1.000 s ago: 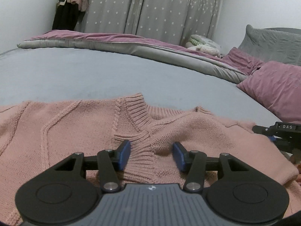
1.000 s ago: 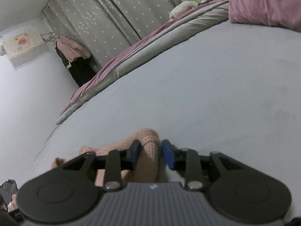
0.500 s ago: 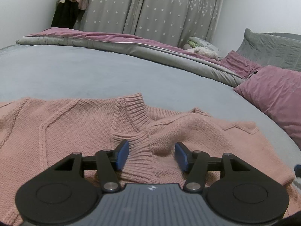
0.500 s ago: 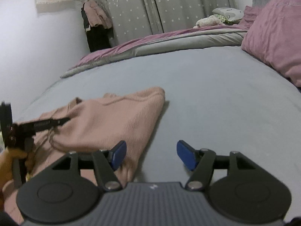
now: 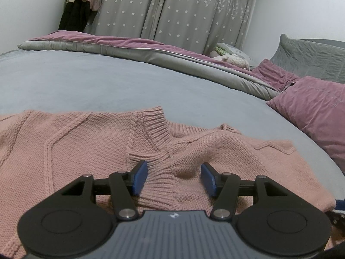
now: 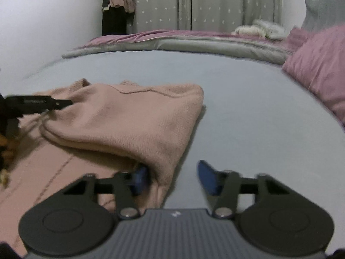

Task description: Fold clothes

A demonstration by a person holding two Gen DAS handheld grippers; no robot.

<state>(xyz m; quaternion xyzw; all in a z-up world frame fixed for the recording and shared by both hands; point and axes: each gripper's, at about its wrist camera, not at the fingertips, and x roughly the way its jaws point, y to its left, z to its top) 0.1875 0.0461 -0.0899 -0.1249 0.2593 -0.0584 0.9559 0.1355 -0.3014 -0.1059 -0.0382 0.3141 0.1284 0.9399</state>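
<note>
Both the left gripper (image 5: 173,178) and right gripper (image 6: 172,178) gape over the pink sweater (image 5: 86,151), its hem cut off.

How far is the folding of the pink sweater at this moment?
Done: one side of the sweater already lies folded over the body, on the bed. In hand: nothing is gripped; the left tongs sit open over the collar, and the right tongs are open at the folded edge. Left: the other side in the left view lies flat, unfolded.

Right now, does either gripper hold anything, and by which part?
Nothing is held: the left gripper and right gripper both stand open at the pink sweater.
</note>
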